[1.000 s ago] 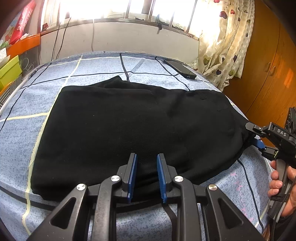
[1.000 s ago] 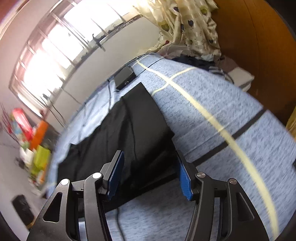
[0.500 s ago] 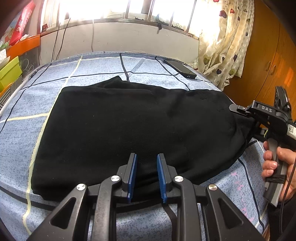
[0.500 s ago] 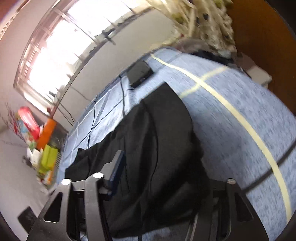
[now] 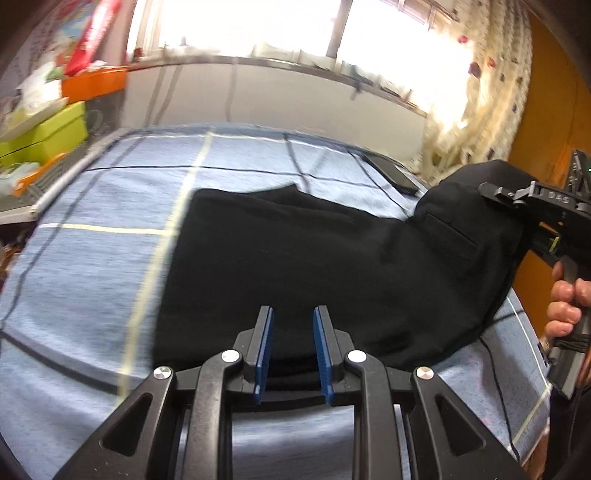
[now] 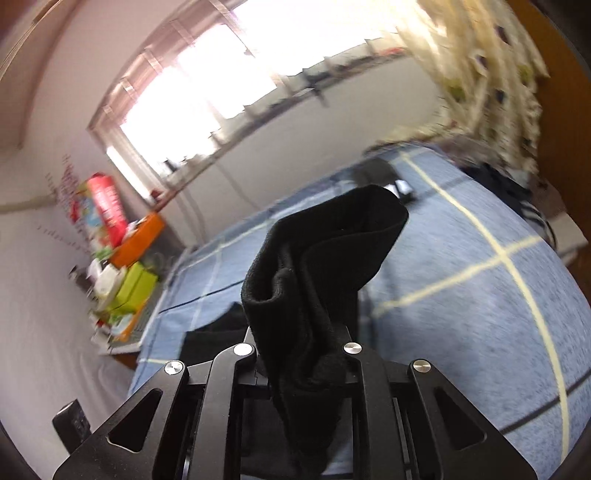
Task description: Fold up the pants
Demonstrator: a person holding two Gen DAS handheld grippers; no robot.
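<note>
Closest in, the left hand-held gripper [image 5: 291,350] hovers over the near edge of the black pants [image 5: 314,266], its blue pads apart with nothing pinched between them. That gap looks too narrow for a thick hem, so I'd call it waiting, not working. Over to the right hand-held gripper [image 6: 301,354]: its jaws have just been closing, and now they're clamped on a bunched end of the pants [image 6: 317,280], thick doubled cloth standing up out of the jaws. From the left wrist view you can see that end raised off the bed [image 5: 92,266], draped against the gripper, a hand [image 5: 567,306] wrapped round the handle below.

The rest of the garment lies flat across the blue checked bedspread, already looking doubled leg on leg. So by my reading the lengthwise fold is done and the crosswise fold has only just begun: the lifted end isn't yet carried over and laid down.

Farther back, a dark phone [image 5: 393,173] rests near the far edge of the bed, below the bright window [image 5: 295,26].
</note>
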